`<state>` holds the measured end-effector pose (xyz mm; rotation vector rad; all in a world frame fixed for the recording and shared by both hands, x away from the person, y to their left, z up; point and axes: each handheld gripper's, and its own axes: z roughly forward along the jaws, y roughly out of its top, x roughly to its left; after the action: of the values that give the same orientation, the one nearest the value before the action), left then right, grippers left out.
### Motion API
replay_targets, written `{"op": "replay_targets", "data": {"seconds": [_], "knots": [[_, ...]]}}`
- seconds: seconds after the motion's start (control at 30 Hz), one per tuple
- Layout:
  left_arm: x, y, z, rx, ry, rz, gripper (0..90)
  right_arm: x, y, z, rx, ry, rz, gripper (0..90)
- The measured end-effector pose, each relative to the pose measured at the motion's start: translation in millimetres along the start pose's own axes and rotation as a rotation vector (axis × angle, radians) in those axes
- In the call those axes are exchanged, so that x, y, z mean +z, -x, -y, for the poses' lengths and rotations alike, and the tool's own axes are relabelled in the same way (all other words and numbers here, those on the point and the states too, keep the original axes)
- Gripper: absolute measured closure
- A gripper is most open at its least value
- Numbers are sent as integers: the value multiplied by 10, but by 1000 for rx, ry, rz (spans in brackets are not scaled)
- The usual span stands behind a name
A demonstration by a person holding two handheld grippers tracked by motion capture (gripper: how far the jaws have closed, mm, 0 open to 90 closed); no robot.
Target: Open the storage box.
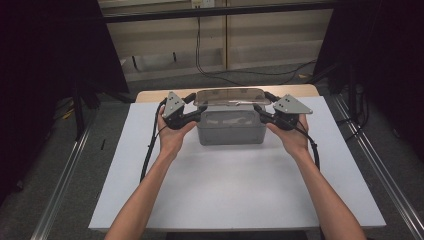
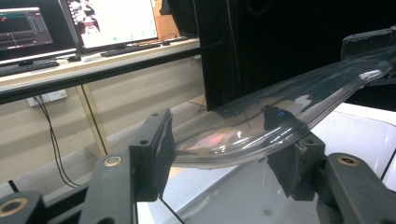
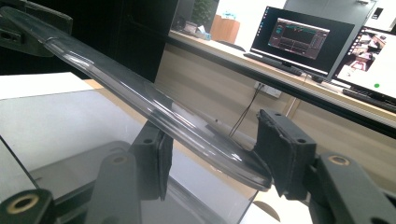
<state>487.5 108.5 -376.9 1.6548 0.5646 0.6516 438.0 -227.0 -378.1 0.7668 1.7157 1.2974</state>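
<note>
Left gripper jaws: the left gripper (image 1: pixel 192 111), at the left end of the box, has its two black jaws partly apart and clamped across the left end of a clear, slightly bowed plastic lid (image 1: pixel 229 96); in the left gripper view (image 2: pixel 219 154) both pads (image 2: pixel 161 149) meet the lid's edge (image 2: pixel 261 135).

Right gripper jaws: the right gripper (image 1: pixel 262 113) mirrors it at the other end, jaws partly apart and closed on the lid's right end; the right gripper view (image 3: pixel 212 158) shows the rim (image 3: pixel 154 109) pinched between the pads (image 3: pixel 280 149).

Lid: it is held level just above the open top of a grey, translucent rectangular plastic box (image 1: pixel 231 128), raised off it at the ends.

Box: it stands near the far middle of a white rectangular tabletop (image 1: pixel 235 185).

Hands: the left hand (image 1: pixel 172 135) and right hand (image 1: pixel 292 137) come in from the bottom edge, forearms bare.

Hard to make out: whether the lid's far long edge touches the box cannot be told; the box's contents are lost behind the cloudy wall.

Cut off: each gripper view crops its own jaws at the bottom edge.

Writing: monitors (image 3: pixel 299 39) on a wooden desk (image 3: pixel 261 70) behind the table show windows, too small to read; no brand or label is legible on lid or box.
</note>
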Motion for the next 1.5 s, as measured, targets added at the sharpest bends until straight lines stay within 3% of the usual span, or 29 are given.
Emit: {"op": "replay_targets", "data": {"seconds": [0.2,0.4,0.53,0.9,1.5], "knots": [[22,-23,-17,-23,-3,1,426,20,42,-21,18,2,-18,470],[34,-40,-54,-6,-4,19,473,62,53,-55,29,10,-18,451],[42,-56,-60,-19,-10,25,464,79,81,-37,47,15,-24,469],[79,-96,-122,-9,-9,25,500,128,164,-92,53,14,-47,480],[128,-184,-200,-2,-11,29,550,221,295,-59,114,39,-48,501]]}}
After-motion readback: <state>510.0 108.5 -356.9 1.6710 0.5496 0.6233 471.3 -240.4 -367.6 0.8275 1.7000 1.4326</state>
